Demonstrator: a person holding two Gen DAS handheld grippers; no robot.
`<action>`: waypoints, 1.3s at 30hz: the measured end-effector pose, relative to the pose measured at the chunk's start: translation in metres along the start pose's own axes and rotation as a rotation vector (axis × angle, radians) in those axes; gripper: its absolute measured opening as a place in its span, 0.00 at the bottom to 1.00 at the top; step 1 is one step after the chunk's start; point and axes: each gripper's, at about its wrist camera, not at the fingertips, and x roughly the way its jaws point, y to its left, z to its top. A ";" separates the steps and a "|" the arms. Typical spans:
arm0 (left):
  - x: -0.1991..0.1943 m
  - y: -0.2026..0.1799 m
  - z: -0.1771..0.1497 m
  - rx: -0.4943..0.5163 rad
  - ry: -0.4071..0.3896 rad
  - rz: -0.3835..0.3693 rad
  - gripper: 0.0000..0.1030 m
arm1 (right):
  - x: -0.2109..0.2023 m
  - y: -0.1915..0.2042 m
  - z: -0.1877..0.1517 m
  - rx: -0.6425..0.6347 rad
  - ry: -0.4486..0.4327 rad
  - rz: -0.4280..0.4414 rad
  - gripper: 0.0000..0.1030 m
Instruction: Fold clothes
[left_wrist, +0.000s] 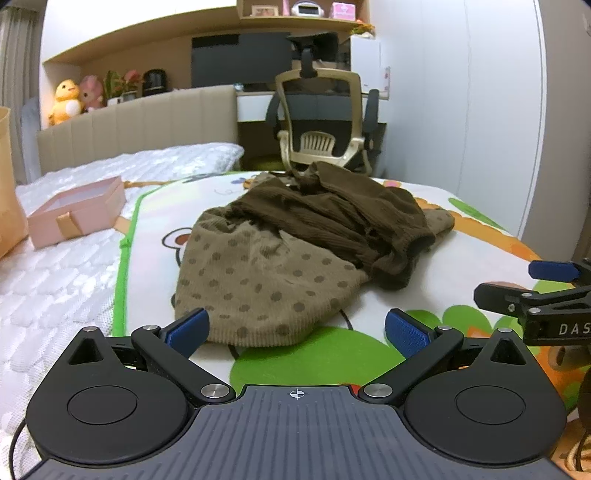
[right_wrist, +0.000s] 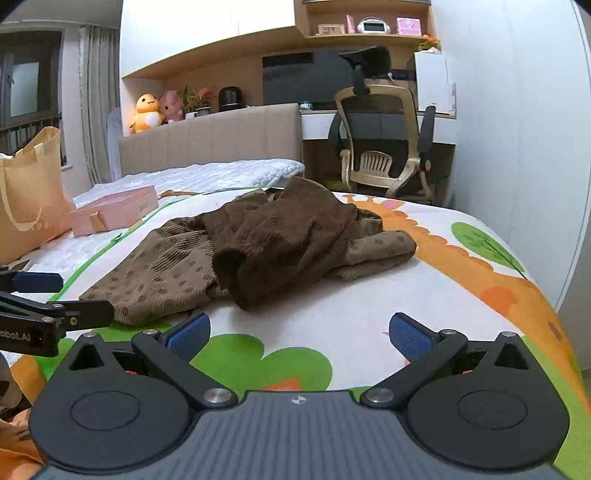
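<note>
Spread claw (left_wrist: 295, 328), rumpled brown garment (left_wrist: 306, 236)

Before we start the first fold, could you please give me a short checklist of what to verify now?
1. Left tongs open, nothing held: ok.
2. Right tongs open, nothing held: ok.
3. Brown garment within view of both cameras: ok.
4. Garment laid flat for folding: not ok, it lies crumpled in a heap.
5. Pink box apart from the garment: ok.
6. Sleeve and hem positions: cannot tell.
</note>
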 end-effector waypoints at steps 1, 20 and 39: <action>0.000 0.000 0.000 -0.001 0.001 0.000 1.00 | 0.001 0.000 0.000 0.006 0.006 -0.002 1.00; 0.001 0.001 -0.001 -0.010 0.040 0.005 1.00 | 0.004 0.004 -0.005 -0.002 0.044 0.008 1.00; 0.005 0.002 -0.004 -0.013 0.058 -0.004 1.00 | 0.006 0.004 -0.006 -0.002 0.055 0.013 1.00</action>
